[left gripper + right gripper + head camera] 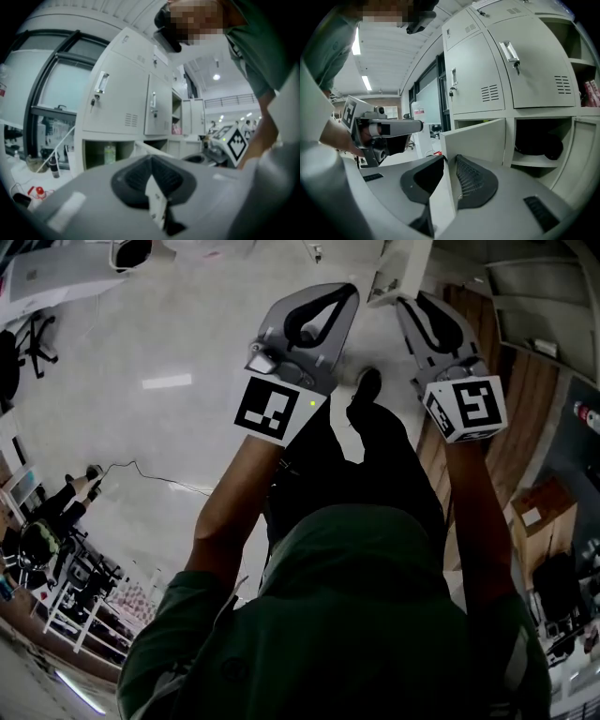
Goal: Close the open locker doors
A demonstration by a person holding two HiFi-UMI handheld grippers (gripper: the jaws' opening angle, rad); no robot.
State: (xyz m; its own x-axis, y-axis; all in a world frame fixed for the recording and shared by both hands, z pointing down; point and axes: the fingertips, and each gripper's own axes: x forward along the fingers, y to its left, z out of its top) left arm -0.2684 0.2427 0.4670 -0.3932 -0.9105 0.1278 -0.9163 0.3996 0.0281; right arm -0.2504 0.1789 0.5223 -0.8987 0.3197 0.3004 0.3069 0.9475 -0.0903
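**Locker door (476,140) clamped at its edge by both of your grippers**

In the right gripper view, the pale door stands swung out from the bottom row of the lockers (520,61). It runs from mid-frame down to the lower centre, where its free edge sits between the jaws of your right gripper (447,161). Both black pads are drawn in against the panel, one on each face, so that gripper is clamped on the door. The upper doors, across the top half of the frame, lie flat and closed, each with a handle. To the right of the open door, a second compartment (525,161) gapes, with a dark rounded object (539,143) on its shelf.

Your left gripper (151,161) is likewise closed on the door. In the left gripper view, a thin white edge (157,201) with small holes is pinched between the two pads at lower centre. At the left middle of that frame, an open bottom compartment holds a green bottle (108,153).

In the head view, both grippers point forward side by side in the upper middle of the frame. Your left one (349,289) is on the left and your right one (414,302) on the right. Their tips meet the white door (398,273) at the top edge. Your forearms run down from the marker cubes to your green top (356,615) at the bottom. The pale floor (169,381) fills the left side of the frame.
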